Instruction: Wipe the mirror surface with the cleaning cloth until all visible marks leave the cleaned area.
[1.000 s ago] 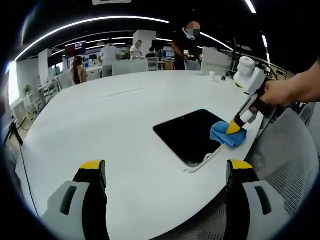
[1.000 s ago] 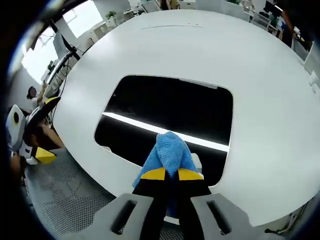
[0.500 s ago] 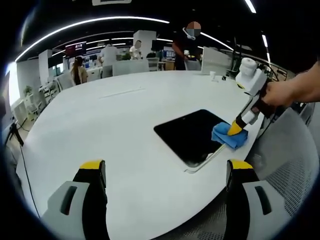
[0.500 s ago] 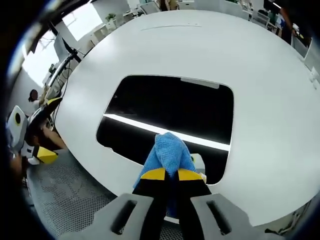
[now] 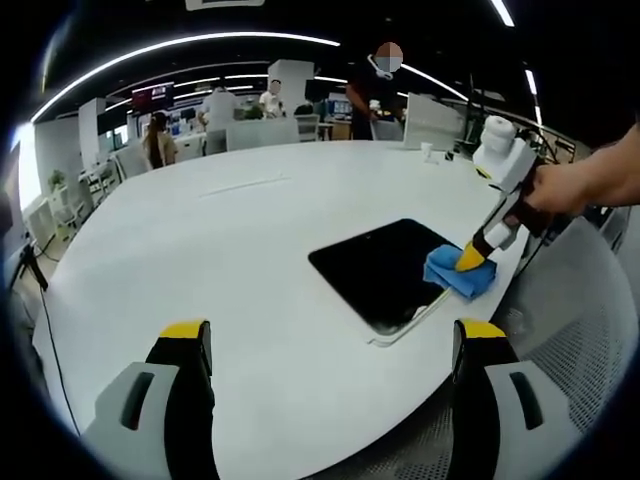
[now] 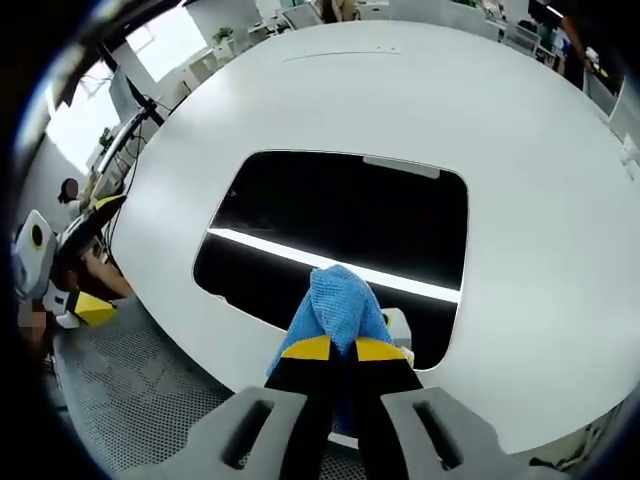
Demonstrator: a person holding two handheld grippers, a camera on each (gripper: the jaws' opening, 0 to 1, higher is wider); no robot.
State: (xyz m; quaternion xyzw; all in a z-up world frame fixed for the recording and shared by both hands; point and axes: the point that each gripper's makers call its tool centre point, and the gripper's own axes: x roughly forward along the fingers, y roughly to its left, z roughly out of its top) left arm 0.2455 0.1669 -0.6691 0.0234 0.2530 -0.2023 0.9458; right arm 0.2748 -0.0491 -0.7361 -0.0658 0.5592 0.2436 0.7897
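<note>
My right gripper (image 6: 343,347) is clamped on the blue cloth (image 6: 337,305), jaws nearly together, pressing it onto the dark mirror (image 6: 340,215) at the mirror's near edge, at 6 o'clock in the right gripper view. The mirror lies flat on the white worktop (image 6: 400,100) and reflects a bright light strip. My left gripper (image 5: 330,335) stands wide and holds nothing, hovering over the worktop edge, with the mirror at 1 o'clock in its view.

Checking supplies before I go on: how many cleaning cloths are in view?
1. The blue cloth is clamped in the right gripper and rests on the near edge of the mirror. No spare shows on the white table.
</note>
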